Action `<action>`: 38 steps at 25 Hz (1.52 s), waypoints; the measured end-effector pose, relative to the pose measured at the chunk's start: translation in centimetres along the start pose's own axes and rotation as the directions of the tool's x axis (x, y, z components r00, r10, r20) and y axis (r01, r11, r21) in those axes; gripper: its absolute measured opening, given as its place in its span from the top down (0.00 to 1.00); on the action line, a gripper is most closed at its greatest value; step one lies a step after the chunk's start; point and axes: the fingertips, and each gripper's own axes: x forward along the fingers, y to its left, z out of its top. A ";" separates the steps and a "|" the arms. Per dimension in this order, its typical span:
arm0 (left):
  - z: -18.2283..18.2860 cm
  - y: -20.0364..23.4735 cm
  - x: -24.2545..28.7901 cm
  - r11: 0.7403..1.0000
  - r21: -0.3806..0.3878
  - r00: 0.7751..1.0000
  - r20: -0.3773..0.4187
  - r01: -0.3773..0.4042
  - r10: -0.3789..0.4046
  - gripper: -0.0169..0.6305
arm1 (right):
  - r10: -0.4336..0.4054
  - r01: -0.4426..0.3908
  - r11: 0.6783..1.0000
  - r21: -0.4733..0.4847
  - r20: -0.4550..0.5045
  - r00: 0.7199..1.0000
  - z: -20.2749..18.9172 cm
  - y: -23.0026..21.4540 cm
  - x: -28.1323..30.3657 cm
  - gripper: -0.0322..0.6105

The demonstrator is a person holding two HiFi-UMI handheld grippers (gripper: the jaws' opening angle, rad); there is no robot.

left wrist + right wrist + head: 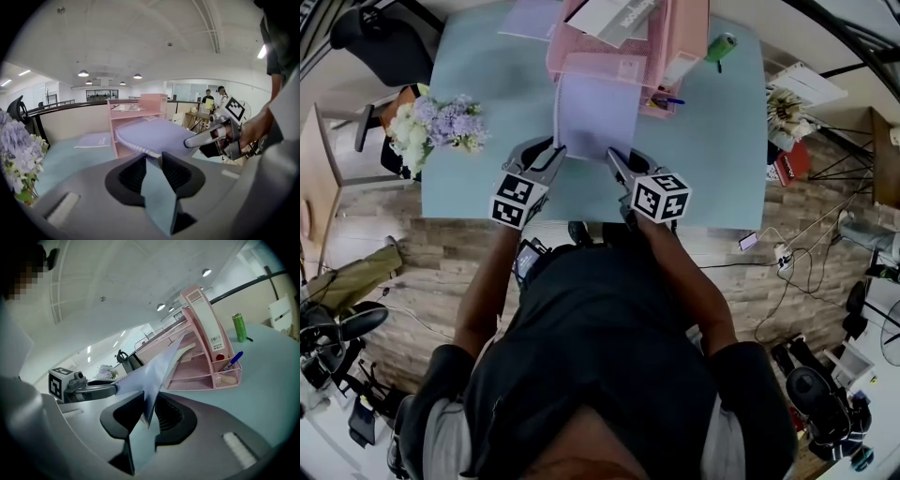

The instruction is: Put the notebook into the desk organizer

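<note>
Lavender and spiral-bound, the notebook (pixel 597 117) is held clear of the pale blue table (pixel 487 84), carried by both grippers at its near edge. The left gripper (pixel 555 152) has its jaws closed down tight on the near left corner, at the spiral binding. The right gripper (pixel 617 157) has its jaws nearly together, pinching the near right corner, with the cover clamped between its pads. The notebook's far edge reaches the front of the pink mesh desk organizer (pixel 675 37), which stands at the far side of the table; whether that edge is already inside a tier cannot be told. A blue pen (pixel 667 100) stands in the organizer's small front cup, and a green can (pixel 721 47) stands just beside the organizer on the right. A second lavender notebook (pixel 530 19) lies flat on the table to the organizer's left, and a bunch of pale purple flowers (pixel 441 127) sits at the table's left edge
</note>
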 end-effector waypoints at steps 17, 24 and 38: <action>0.1 2.8 4.2 0.999 -0.052 1.000 -0.021 -0.011 0.010 0.72 | -0.006 0.009 0.992 0.125 -0.022 1.000 2.0 -3.6 2.9 0.86; -0.6 5.0 5.7 0.996 -0.078 0.999 -0.018 -0.036 0.034 0.72 | 0.001 0.001 0.976 0.220 -0.009 1.000 3.1 -4.7 4.3 0.87; 0.6 7.5 7.8 0.985 -0.164 0.997 0.042 -0.061 0.068 0.71 | 0.028 -0.035 0.911 0.411 0.023 0.999 5.3 -6.3 6.5 0.88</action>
